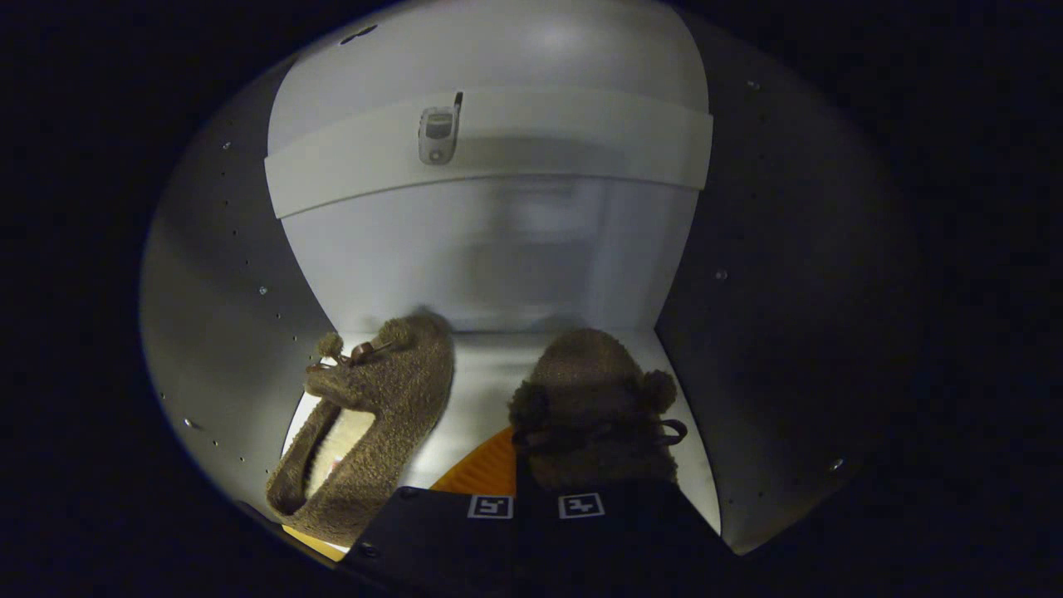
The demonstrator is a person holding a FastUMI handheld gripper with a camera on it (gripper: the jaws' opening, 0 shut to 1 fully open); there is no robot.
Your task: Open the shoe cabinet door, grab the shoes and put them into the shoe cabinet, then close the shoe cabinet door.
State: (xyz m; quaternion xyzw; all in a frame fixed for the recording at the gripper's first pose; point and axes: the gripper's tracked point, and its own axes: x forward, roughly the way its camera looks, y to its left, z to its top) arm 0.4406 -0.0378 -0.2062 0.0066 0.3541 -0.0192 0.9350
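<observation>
Right shoe (594,407): a brown, fuzzy slipper with small pompoms and a dark bow on its top; it points toward the back wall of the shoe cabinet (498,249) and sits on the cabinet floor near its right side, its heel end hidden behind the gripper.
Gripper (536,507): reaches into the cabinet from the front opening, its body low at the floor's front edge, carrying two square markers; the jaws are at the heel of the right shoe, but whether they pinch it or stand spread I cannot tell.
Left shoe (365,423): same fuzzy brown make, lying tilted on its side along the left side of the floor, pale lining showing, toe toward the back.
Orange patch (482,472): ribbed, on the floor between the two shoes, just ahead of the gripper.
Cabinet inside: pale walls with rows of peg holes; a shelf (490,145) spans above.
Phone (438,131): a small flip-style one, resting on the shelf's left part.
</observation>
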